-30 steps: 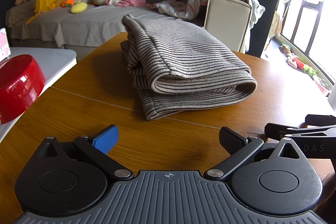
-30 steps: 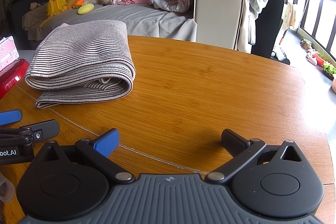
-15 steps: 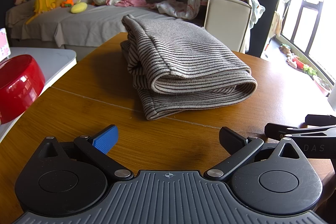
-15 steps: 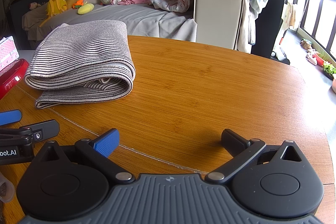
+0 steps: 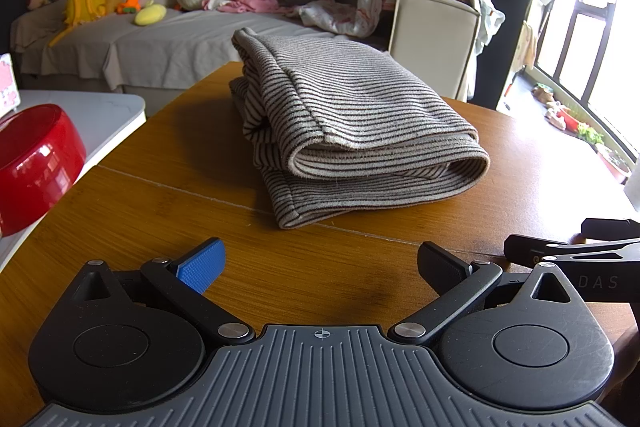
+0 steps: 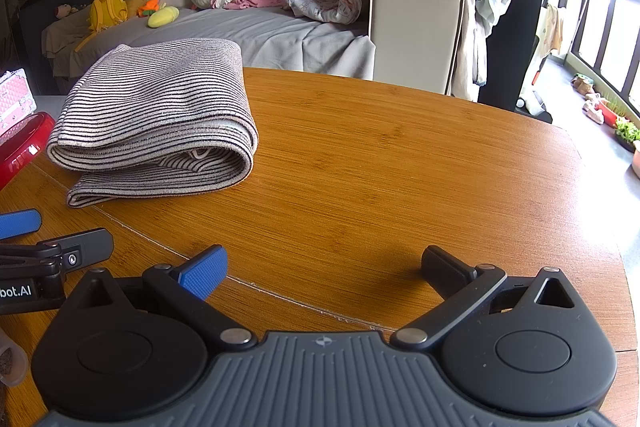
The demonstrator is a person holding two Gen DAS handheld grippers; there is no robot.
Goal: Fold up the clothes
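Nothing moved — both grippers' fingers (image 5: 202, 264) spread, level above table (image 6: 380, 167).

1. Daylight enters from the window (image 5: 592, 39) at the right; both views are bright overall.
2. The window panes are overexposed to near white in both views; detail outside is lost.
3. The desk (image 6: 380, 167) shows a pale sheen along its right edge in the right wrist view.
4. The folded striped garment (image 5: 352, 123) casts a soft shadow to its left on the desk in the left wrist view.
5. Faint shadows lie on the desk between the fingers of each tool.
6. The red bowl (image 5: 36, 163) carries small specular highlights.
7. Fisheye distortion bends the desk edge and the window frames near the borders.
8. Focus is sharp on the garment's weave; no motion blur is visible.
9. The upper left corner is dim.
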